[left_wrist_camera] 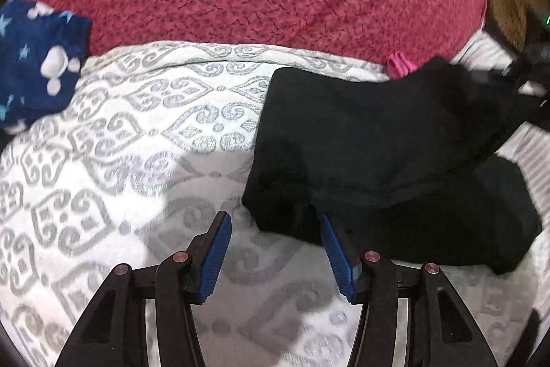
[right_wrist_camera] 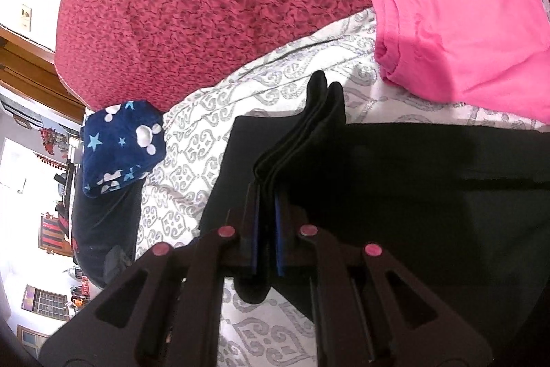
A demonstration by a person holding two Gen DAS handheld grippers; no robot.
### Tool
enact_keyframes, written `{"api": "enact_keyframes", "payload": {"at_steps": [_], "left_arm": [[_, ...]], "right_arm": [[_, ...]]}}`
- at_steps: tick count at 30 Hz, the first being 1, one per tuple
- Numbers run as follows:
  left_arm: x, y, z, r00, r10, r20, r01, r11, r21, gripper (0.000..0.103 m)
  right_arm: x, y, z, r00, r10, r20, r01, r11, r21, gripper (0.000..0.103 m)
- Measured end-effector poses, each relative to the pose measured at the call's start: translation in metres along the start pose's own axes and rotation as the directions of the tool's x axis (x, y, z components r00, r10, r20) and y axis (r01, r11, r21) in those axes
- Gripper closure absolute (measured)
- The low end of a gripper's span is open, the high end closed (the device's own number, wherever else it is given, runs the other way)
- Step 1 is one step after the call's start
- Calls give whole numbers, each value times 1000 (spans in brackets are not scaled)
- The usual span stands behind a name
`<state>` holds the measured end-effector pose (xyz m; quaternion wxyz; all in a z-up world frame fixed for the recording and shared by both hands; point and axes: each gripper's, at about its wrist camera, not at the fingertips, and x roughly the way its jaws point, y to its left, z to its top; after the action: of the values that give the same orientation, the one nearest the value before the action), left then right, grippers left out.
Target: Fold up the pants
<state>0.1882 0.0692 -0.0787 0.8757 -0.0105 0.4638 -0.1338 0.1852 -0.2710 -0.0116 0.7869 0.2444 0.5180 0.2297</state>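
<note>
Right claw (right_wrist_camera: 266, 198) (clamped) on black pants (right_wrist_camera: 395, 181)

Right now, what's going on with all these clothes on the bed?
Someone is folding black pants on a patterned white bedspread, using a hand-held gripper in each hand. The right hand-held gripper is shut on a bunched edge of the pants, holding it up off the bed. The left hand-held gripper is open at the pants' near corner, gripping nothing. Folded pink clothing and a blue star-print piece lie nearby.
</note>
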Motion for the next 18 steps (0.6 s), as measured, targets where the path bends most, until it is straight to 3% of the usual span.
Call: {"api": "enact_keyframes", "payload": {"at_steps": [4, 5, 6, 7, 12, 15, 18], "left_arm": [[18, 8, 13, 999, 51, 0, -51, 998, -41, 50], [21, 10, 16, 999, 53, -3, -53, 998, -42, 57], [19, 11, 13, 999, 53, -4, -53, 998, -33, 78], [18, 11, 13, 999, 48, -7, -48, 999, -15, 90], [9, -5, 7, 994, 98, 44, -102, 990, 95, 93], [8, -7, 5, 993, 110, 40, -114, 987, 112, 93], [6, -8, 7, 993, 110, 43, -115, 986, 123, 93]], "right_arm": [[-10, 6, 3, 1000, 5, 20, -5, 1000, -12, 94], [-13, 7, 3, 1000, 6, 27, -5, 1000, -14, 94], [-17, 7, 3, 999, 6, 35, -6, 1000, -14, 94], [-21, 6, 2, 999, 6, 46, -6, 1000, -13, 94], [-39, -7, -5, 997, -21, 72, 23, 999, -22, 96], [-48, -17, -11, 991, -88, 99, 93, 995, -42, 98], [-53, -33, -17, 991, -85, 99, 88, 996, -25, 98]]}}
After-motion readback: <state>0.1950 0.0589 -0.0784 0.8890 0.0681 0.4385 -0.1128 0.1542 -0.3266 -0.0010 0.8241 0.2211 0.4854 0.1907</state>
